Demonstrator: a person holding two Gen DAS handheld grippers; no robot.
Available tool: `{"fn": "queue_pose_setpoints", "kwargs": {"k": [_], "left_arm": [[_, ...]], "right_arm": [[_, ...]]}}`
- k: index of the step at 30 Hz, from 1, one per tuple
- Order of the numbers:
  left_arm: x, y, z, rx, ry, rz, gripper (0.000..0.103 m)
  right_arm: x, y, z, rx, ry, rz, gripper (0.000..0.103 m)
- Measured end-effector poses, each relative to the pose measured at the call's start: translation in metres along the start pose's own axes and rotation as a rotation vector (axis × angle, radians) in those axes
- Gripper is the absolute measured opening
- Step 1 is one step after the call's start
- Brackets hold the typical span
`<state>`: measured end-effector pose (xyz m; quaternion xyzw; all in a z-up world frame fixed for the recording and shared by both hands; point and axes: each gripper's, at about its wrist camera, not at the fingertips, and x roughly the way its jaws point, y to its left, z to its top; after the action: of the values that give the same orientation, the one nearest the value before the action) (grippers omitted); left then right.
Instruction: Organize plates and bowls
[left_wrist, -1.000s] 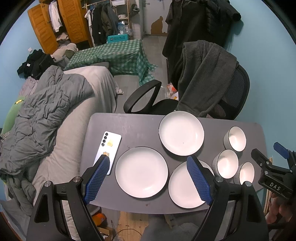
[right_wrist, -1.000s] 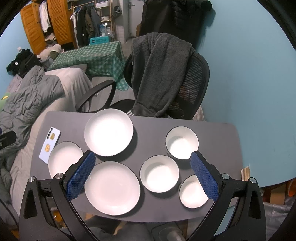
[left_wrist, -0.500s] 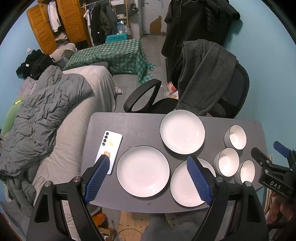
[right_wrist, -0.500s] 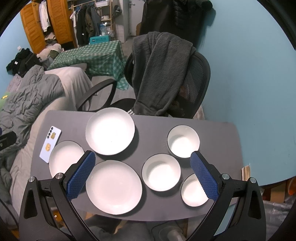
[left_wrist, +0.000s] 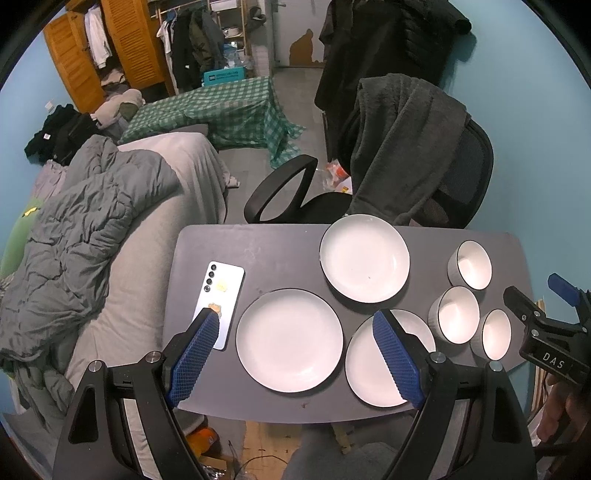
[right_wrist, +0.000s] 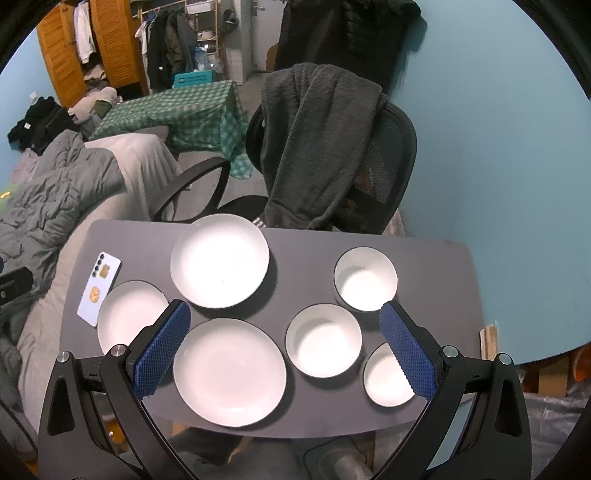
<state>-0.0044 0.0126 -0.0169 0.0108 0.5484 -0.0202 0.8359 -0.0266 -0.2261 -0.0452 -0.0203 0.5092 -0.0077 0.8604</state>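
Three white plates lie flat on the grey table (left_wrist: 280, 251): a far plate (left_wrist: 364, 257), a near left plate (left_wrist: 289, 339) and a near right plate (left_wrist: 373, 362). Three white bowls stand at the right: a far bowl (right_wrist: 365, 278), a middle bowl (right_wrist: 324, 345) and a small near bowl (right_wrist: 386, 374). My left gripper (left_wrist: 291, 362) hangs open above the near plates, holding nothing. Open too, my right gripper (right_wrist: 282, 349) hovers over the near right plate (right_wrist: 229, 371) and the middle bowl. The right gripper's body (left_wrist: 546, 332) shows at the right edge of the left wrist view.
A white phone (left_wrist: 221, 295) lies on the table's left side. Behind the table stands a black office chair (right_wrist: 373, 177) draped with a dark fleece. A bed with a grey duvet (left_wrist: 85, 221) runs along the left. The blue wall (right_wrist: 498, 147) is close on the right.
Both grippers have drifted slightly; the table and dishes sit a little lower and nearer in both views. Nothing on the table has moved, and both grippers stay open.
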Motion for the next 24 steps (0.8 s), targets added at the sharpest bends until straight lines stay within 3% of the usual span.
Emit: {"fn": "queue_pose_setpoints", "kwargs": {"k": [11, 24], "left_arm": [[0.014, 0.007, 0.004, 0.087, 0.018, -0.027, 0.087], [0.073, -0.02, 0.0, 0.285, 0.097, -0.123, 0.087]], "right_arm": [[0.005, 0.005, -0.003, 0.025, 0.035, -0.03, 0.1], [0.032, -0.011, -0.032, 0.105, 0.119, -0.029, 0.1]]}}
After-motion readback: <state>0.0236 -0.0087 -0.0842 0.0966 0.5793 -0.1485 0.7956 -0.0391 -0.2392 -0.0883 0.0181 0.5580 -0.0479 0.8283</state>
